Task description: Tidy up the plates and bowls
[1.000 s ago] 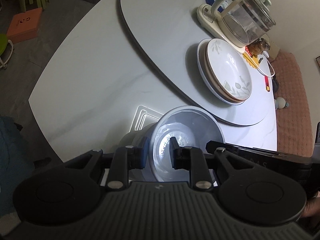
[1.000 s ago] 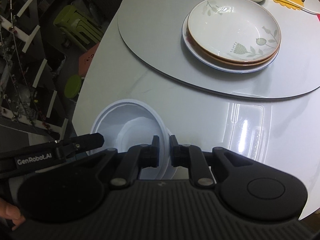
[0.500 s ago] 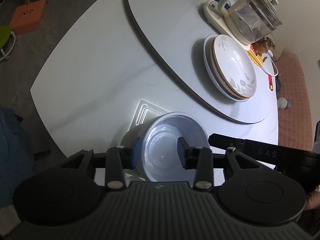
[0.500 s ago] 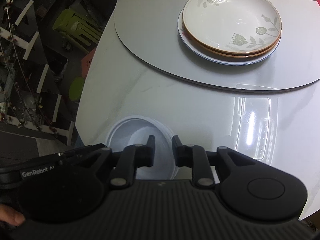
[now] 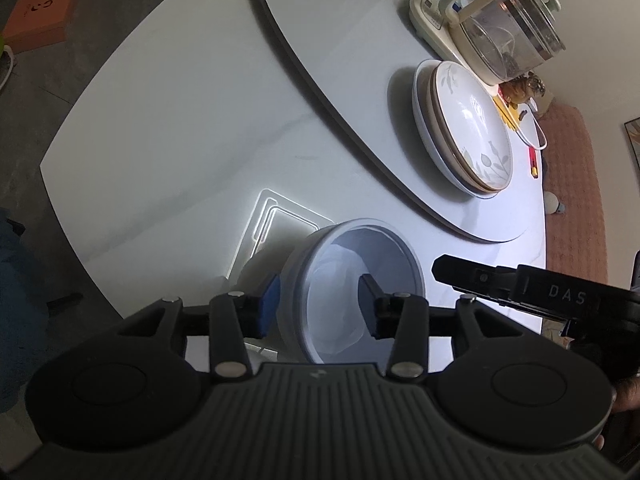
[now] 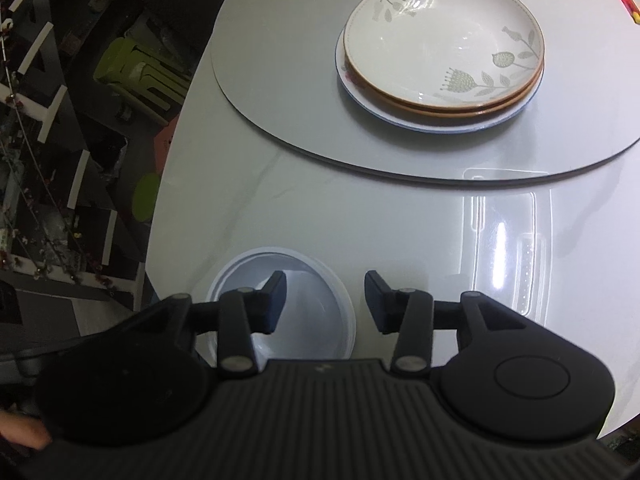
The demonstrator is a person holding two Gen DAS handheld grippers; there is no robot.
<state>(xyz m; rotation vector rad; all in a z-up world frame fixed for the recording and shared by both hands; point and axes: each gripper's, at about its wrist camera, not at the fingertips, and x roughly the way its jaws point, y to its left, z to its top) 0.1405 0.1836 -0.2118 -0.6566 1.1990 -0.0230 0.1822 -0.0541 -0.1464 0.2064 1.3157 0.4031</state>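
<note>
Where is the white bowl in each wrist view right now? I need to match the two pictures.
Left wrist: white bowl low centre; its near wall stands between the left gripper fingers, jaws opening, pads clear.
Right wrist: bowl at bottom, left of centre; its right rim between the right gripper fingers, jaws opening.
Shared landmark: the stacked floral plates on the grey mat.

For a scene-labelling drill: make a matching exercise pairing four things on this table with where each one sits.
Things:
1. white bowl
2. floral plate
3. glass kettle
4. clear plastic lid

Places:
A. on the cream base at the table's far edge
B. flat on the table, right of the bowl in the right wrist view
C. on top of the plate stack
D. near table edge, between both grippers' fingers

Pairs: 1-D, 2-C, 3-A, 4-B
</note>
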